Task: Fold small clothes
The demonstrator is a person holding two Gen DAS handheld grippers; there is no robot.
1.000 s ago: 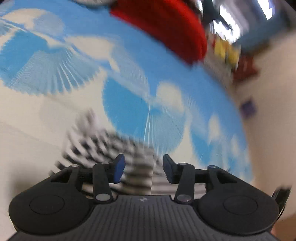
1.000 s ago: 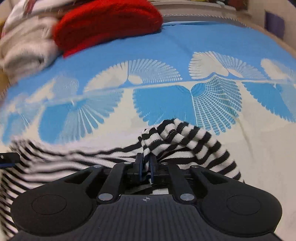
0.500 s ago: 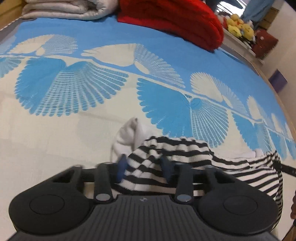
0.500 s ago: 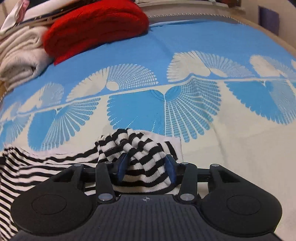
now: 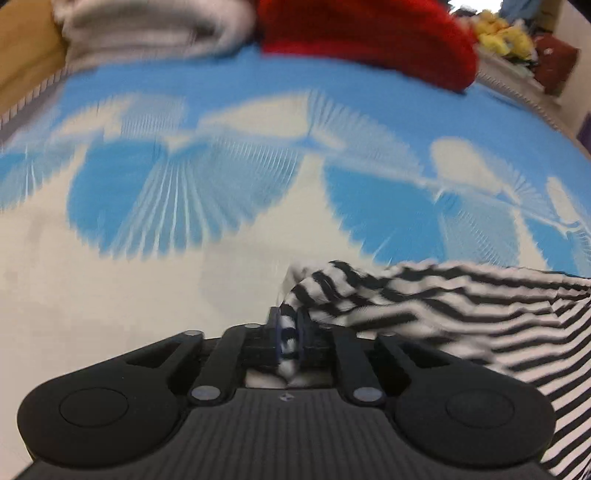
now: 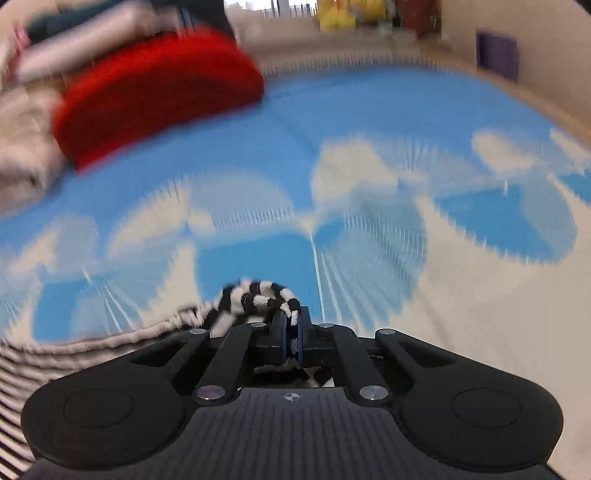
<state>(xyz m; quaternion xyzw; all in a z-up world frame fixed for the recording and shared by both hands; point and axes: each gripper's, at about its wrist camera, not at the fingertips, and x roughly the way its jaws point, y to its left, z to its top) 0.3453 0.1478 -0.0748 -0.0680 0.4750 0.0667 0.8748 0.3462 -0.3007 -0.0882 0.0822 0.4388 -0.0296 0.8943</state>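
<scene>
A black-and-white striped garment point(image 5: 461, 314) lies on the blue and cream patterned bedspread point(image 5: 184, 258). In the left wrist view my left gripper point(image 5: 286, 334) pinches a bunched corner of it, jaws still closing, pads pressing on the cloth, and the fabric stretches away to the right. In the right wrist view my right gripper point(image 6: 293, 334) is closing on another bunched corner of the striped garment point(image 6: 255, 299); the cloth trails off to the lower left. Both views are blurred by motion.
A folded red knit point(image 5: 369, 33) lies at the far edge of the bed, with pale folded cloth point(image 5: 147, 26) to its left. The same red knit point(image 6: 155, 96) shows at the right wrist view's upper left. Yellow soft toys point(image 5: 506, 37) sit beyond the bed.
Both grippers opened around bunched striped cloth, then clamped down on it. The left gripper dipped and rolled; the right one shifted sideways over the bedspread.
</scene>
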